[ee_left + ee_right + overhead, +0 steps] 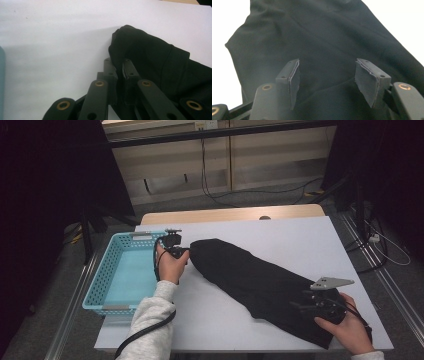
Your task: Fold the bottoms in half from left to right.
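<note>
1. The white table (280, 232) spreads under everything I work on, with a strip of bare wood showing along its far edge.

2. The black cloth (260, 285) is the biggest thing on it, a long folded garment that lies slantwise from near the middle of the table down toward the near right corner. In my right gripper view it spreads dark under both jaws, with white table at the upper corners.

3. The light blue basket (100, 277) stands at the table's left edge with its open top up, just beside my left hand and apart from the cloth.

4. My right gripper (327, 82) hovers over the cloth's near right end, low above the fabric. Its jaws stand apart, with only the flat surface of the cloth beneath the gap, and the pads (295, 82) press on nothing.

5. My left gripper (119, 68) is at the cloth's far left end, between the basket and the fabric. Its jaws are drawn together and clamped on the cloth's edge, and a dark fold rises out of the pinch and bunches above the tips. In the high view that end sits right at the gripper in my left hand (170, 265).
</note>
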Motion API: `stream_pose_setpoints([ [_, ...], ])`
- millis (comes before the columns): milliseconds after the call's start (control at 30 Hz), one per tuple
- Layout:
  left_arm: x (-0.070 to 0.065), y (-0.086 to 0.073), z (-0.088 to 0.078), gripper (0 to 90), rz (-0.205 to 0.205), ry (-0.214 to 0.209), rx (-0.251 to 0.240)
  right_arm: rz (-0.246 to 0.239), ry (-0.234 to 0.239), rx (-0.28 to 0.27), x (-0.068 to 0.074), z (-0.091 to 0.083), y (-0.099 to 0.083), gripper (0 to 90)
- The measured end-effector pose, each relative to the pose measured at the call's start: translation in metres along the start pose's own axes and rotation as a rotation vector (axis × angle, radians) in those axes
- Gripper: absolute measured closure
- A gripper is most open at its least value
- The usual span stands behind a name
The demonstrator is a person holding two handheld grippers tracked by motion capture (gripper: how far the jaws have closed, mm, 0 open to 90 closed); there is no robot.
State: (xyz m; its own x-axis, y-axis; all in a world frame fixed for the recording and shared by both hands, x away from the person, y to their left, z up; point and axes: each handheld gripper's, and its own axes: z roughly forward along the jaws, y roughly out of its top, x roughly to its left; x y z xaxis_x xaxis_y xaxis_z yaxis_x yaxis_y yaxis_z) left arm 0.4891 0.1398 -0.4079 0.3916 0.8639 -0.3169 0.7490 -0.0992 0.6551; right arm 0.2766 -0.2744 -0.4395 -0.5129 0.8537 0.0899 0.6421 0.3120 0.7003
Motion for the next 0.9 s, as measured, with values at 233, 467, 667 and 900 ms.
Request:
stream_pose_setpoints([
  [233,0.010,0.005,-0.007,84.5,-0.020,0.025,-0.024,0.021,-0.028,0.008,-0.006,-0.002,-0.005,38.3],
  [467,0.007,0.003,-0.004,84.4,0.007,0.024,-0.005,-0.002,0.017,-0.002,0.005,-0.001,-0.001,52.8],
  [667,0.005,0.002,-0.003,84.3,0.008,0.018,-0.003,-0.058,0.050,0.026,0.029,0.017,0.002,57.5],
  [900,0.006,0.004,-0.004,84.3,0.006,0.021,-0.007,-0.114,0.073,0.081,0.032,0.014,0.001,88.1],
])
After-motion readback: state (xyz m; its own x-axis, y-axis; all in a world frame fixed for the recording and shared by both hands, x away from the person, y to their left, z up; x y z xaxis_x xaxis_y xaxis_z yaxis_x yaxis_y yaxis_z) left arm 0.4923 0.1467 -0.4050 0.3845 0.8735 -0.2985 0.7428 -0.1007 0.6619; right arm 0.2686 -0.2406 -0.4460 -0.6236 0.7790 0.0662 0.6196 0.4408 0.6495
